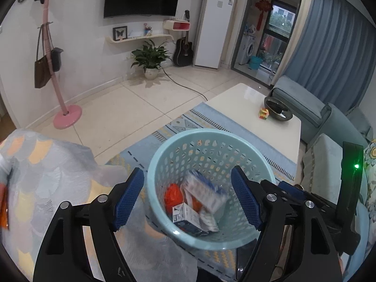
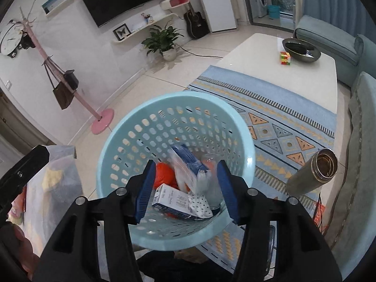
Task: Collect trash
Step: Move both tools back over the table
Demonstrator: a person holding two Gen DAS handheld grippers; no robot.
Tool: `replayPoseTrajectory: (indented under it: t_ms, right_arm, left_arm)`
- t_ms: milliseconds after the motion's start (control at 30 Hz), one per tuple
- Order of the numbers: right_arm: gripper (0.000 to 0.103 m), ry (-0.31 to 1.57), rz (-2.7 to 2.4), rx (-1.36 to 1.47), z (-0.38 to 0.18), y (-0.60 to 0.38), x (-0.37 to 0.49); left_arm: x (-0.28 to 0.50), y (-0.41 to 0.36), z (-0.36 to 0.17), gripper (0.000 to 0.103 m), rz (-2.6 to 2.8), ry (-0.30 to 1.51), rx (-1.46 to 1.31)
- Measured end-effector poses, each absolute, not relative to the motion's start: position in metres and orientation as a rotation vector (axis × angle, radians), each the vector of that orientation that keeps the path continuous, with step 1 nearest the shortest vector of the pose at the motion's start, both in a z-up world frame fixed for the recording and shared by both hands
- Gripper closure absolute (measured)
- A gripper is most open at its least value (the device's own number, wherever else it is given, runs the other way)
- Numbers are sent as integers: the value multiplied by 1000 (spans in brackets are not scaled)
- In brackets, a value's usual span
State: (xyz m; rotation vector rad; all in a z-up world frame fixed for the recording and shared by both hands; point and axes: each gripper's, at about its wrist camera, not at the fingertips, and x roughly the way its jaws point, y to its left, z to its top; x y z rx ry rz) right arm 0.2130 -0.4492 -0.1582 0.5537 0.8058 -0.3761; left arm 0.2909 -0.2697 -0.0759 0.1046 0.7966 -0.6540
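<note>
A light blue perforated basket stands on the rug; it also shows in the right wrist view. Inside lie an orange wrapper, a white and blue carton and a blister pack. A blue and white box is blurred in mid-air over the basket, also in the right wrist view. My left gripper is open above the basket. My right gripper is open above it too, holding nothing.
A white coffee table carries a colour cube and a dark bowl. A gold flask stands at the right. A patterned cloth lies at the left. A pink coat stand, plant and sofa stand around.
</note>
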Motion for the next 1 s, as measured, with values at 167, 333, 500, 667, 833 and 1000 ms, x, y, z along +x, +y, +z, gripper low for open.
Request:
replayPoseTrajectory:
  t_ms: [167, 333, 500, 667, 833, 1000]
  right_arm:
    - [53, 794, -351, 540, -144, -436, 213]
    - [53, 757, -317, 490, -124, -414, 208]
    - [53, 739, -263, 446, -108, -385, 207]
    - [52, 737, -187, 387, -94, -342, 215]
    - [52, 732, -105, 316, -81, -298, 222]
    - [45, 730, -10, 244, -71, -245, 228]
  left_arm:
    - [277, -253, -65, 29, -646, 776, 88]
    - [263, -226, -50, 28, -621, 744, 57]
    - [245, -187, -39, 29, -572, 710, 25]
    - [230, -138, -31, 28, -501, 691, -16]
    - [215, -89, -28, 28, -395, 682, -16]
    - [194, -36, -31, 26, -294, 682, 5]
